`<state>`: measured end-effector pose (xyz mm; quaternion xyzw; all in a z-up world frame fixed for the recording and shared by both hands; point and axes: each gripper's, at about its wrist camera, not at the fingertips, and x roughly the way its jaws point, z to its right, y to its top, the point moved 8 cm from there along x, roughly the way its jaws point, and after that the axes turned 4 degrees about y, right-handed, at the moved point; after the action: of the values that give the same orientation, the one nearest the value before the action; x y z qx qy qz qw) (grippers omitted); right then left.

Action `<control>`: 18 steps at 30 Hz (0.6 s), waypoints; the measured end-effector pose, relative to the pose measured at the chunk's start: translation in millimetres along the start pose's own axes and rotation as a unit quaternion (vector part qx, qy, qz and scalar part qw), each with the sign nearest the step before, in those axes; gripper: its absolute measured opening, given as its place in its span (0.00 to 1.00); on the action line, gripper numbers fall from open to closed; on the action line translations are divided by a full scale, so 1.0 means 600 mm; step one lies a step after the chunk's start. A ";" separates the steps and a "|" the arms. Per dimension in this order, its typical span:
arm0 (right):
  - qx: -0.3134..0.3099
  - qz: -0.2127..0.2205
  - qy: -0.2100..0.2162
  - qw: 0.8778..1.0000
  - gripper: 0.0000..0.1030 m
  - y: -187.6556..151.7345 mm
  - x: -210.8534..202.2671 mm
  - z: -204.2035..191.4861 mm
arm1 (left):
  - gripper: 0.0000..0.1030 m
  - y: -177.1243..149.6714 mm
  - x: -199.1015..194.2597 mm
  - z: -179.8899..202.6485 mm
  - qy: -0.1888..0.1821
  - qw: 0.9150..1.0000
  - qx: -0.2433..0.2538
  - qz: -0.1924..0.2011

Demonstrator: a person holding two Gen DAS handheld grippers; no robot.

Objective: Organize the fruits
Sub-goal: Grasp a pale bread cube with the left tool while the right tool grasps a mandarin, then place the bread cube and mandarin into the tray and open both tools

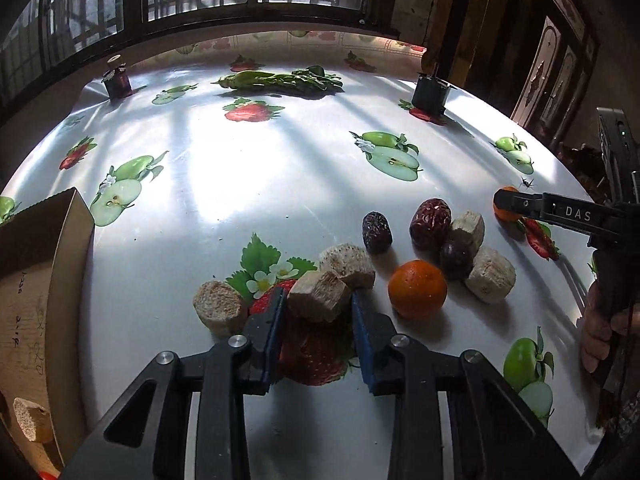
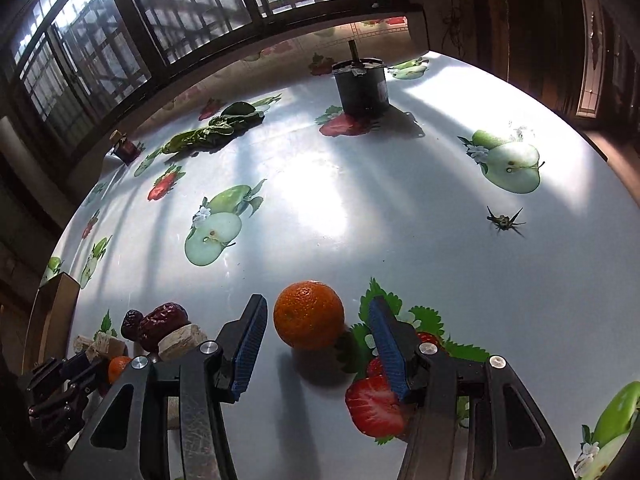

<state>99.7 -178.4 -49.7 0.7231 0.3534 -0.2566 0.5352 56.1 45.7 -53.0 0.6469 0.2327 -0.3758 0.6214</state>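
Note:
In the left wrist view my left gripper is open, its fingers on either side of a beige cut chunk without clamping it. More beige chunks, two dark red dates and an orange lie close by. In the right wrist view my right gripper is open around a second orange that rests on the table, with gaps on both sides. That gripper also shows in the left wrist view.
A cardboard box stands at the left edge and holds one beige chunk. Leafy greens lie at the back. A dark cylinder and a small jar stand on the fruit-print tablecloth. A small insect-like thing sits at the right.

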 end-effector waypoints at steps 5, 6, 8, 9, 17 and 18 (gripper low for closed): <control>-0.016 0.004 -0.004 1.000 0.37 -0.006 0.000 -0.012 | 0.30 0.000 0.000 -0.001 -0.007 1.000 -0.006 0.002; -0.019 0.007 -0.010 1.000 0.36 -0.007 -0.001 -0.013 | 0.30 0.000 -0.001 -0.001 -0.007 1.000 -0.006 0.002; -0.027 0.011 -0.017 0.999 0.36 -0.009 -0.002 -0.017 | 0.29 0.000 -0.001 -0.002 -0.008 1.000 -0.007 0.003; -0.029 0.012 -0.018 0.999 0.36 -0.010 -0.003 -0.017 | 0.29 0.000 -0.001 -0.002 -0.009 1.000 -0.008 0.003; -0.027 0.012 -0.012 0.999 0.36 -0.011 0.001 -0.016 | 0.29 0.000 -0.012 -0.004 -0.008 1.000 -0.025 0.012; -0.030 0.012 -0.016 0.999 0.36 -0.011 0.001 -0.018 | 0.29 -0.001 -0.018 -0.004 -0.012 0.999 -0.031 0.011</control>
<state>94.7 -166.5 -50.7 0.7071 0.3434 -0.2508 0.5650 49.5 49.7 -45.0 0.6253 0.2293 -0.3694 0.6481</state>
